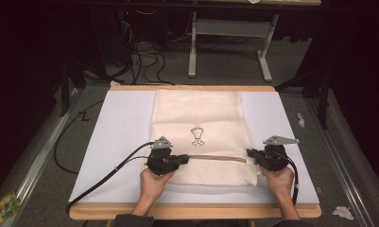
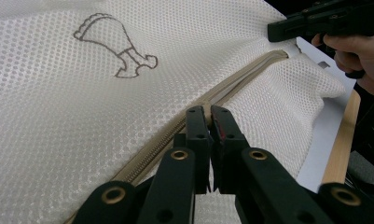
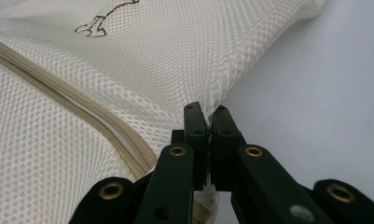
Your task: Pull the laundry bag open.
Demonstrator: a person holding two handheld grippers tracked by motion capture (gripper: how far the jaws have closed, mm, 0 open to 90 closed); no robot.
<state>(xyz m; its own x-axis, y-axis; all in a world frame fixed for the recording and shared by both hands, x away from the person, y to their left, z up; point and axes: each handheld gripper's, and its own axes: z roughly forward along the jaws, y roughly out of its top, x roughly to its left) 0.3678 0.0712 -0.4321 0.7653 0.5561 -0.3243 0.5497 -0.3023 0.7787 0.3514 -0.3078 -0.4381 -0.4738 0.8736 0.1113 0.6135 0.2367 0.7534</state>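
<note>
Grey carpet floor [image 1: 225,66] surrounds the wood-edged tabletop [image 1: 192,211]. Beyond its far edge stand a white-legged desk [image 1: 193,47] and tangled black cables [image 1: 144,59]; the room is dark.

Black claws [image 2: 209,116], brass rivets, grey plates

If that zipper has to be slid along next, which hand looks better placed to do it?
Probably the left. The left gripper is shut on the zipper of the mesh bag, while the right gripper pinches the bag's edge, well placed to hold it taut.
</note>
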